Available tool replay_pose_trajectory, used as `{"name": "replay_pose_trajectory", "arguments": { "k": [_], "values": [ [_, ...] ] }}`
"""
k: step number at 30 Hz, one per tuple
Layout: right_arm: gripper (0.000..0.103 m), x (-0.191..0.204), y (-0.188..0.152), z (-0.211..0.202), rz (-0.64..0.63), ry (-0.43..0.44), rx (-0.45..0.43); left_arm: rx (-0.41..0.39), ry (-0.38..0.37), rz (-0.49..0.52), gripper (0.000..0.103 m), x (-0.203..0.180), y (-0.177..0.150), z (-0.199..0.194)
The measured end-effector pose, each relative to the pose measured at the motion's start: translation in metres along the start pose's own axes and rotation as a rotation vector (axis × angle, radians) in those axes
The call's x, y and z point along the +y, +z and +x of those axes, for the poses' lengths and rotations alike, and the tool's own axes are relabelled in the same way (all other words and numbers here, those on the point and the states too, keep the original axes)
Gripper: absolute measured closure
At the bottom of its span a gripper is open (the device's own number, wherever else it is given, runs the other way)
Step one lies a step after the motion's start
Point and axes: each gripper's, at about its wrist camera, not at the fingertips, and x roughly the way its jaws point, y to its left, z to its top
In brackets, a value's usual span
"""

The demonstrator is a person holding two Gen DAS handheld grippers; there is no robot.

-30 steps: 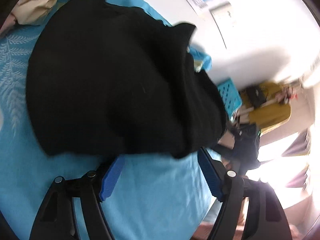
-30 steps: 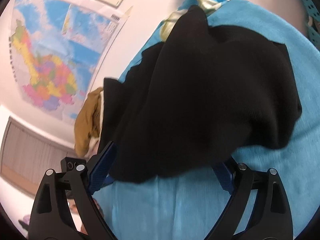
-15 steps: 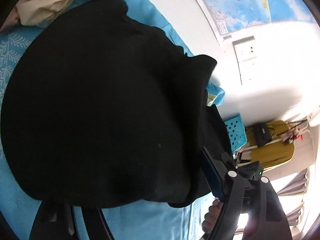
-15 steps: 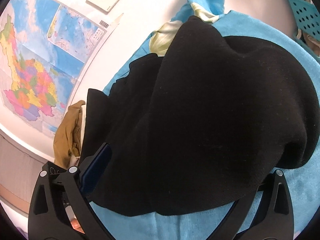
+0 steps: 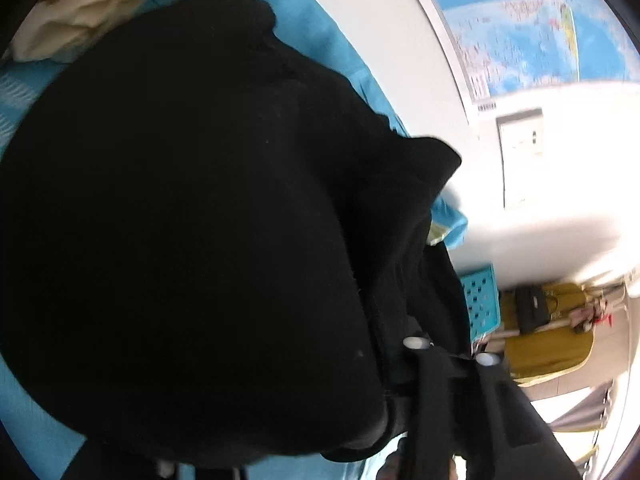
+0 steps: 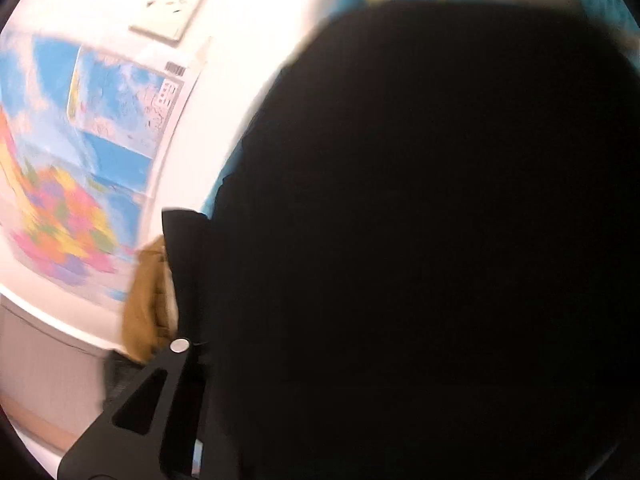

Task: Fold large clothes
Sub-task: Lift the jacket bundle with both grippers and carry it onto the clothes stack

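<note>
A large black garment [image 5: 192, 220] lies bunched on a blue sheet [image 5: 312, 28] and fills most of both views [image 6: 420, 240]. The cloth drapes over both grippers and hides their fingertips. In the left wrist view only the right finger's black frame [image 5: 440, 380] shows, pressed into the cloth. In the right wrist view only the left finger's frame [image 6: 160, 392] shows beside the cloth. I cannot see how either pair of jaws stands.
A cream and tan garment pile [image 5: 112, 8] lies at the bed's far side, also seen as tan cloth [image 6: 146, 312]. A wall with a map [image 6: 100, 160] and socket [image 5: 520, 148] runs alongside. A teal perforated basket [image 5: 480, 300] and yellow item [image 5: 548, 336] stand beyond.
Both grippers have pushed forward into the black garment. The cloth now covers the blue finger pads that showed before, and the fingers look closer together.
</note>
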Motion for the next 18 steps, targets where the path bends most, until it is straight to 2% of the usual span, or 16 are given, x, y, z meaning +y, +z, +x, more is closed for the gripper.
{"name": "replay_pose_trajectory", "arguments": {
  "k": [4,8,18],
  "values": [
    [0.086,0.020,0.008,-0.020,-0.046,0.114,0.011,0.003,0.000,0.063,0.073,-0.015,0.000,-0.011],
    [0.087,0.054,0.019,-0.042,-0.130,0.155,-0.008,0.002,-0.038,0.146,0.073,-0.045,0.009,-0.034],
    [0.087,0.189,0.052,-0.099,-0.380,0.294,-0.143,-0.100,-0.097,0.387,0.073,-0.151,0.055,-0.116]
  ]
}}
